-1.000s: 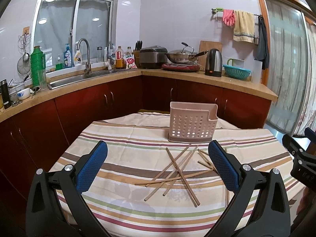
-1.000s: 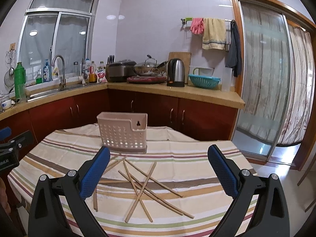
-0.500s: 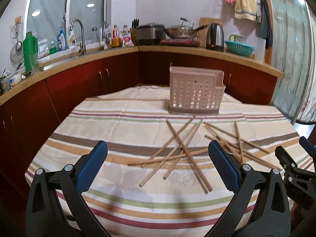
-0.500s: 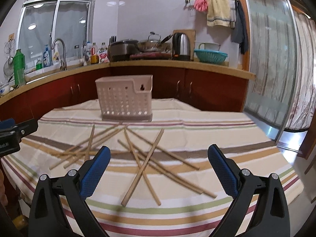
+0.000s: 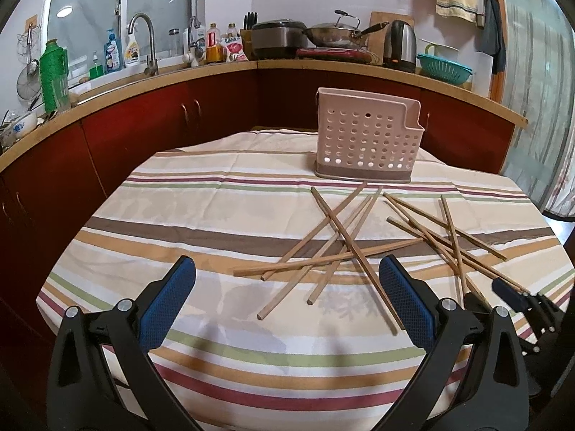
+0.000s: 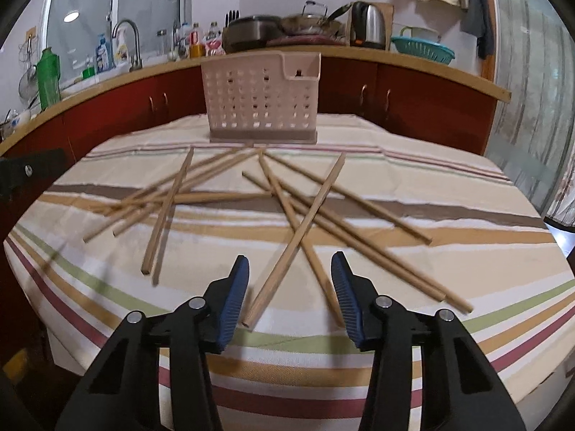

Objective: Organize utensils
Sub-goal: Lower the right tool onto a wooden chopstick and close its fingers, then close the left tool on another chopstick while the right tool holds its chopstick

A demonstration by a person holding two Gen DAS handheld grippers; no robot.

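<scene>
Wooden chopsticks (image 5: 345, 237) are lying scattered and crossing one another on the striped tablecloth (image 5: 215, 215), in the middle of the table and toward its right edge. The perforated pink utensil holder (image 5: 366, 136) is standing upright near the far edge, with the nearest chopstick tips lying just in front of its base. No chopstick can be seen sticking out of its top, so the sorting looks barely begun.

The right gripper (image 6: 290, 300) is hovering low near the table's near edge with its jaws partly apart and nothing between the pads yet. The near end of one chopstick (image 6: 298, 240) is lying in line with the gap, another stick crossing under it a little farther along. The picture is slightly blurred there, so I cannot tell whether the pads are touching the cloth.

The left gripper (image 5: 287, 301) is sitting wide open and empty above the near-left part of the table, well short of the pile.

The step in hand seems to be the first pick. The next move probably calls for lowering the right gripper around that near end, closing on that stick alone without catching the one crossing it, then lifting it and carrying it, turned upright, to the holder's open top.
</scene>
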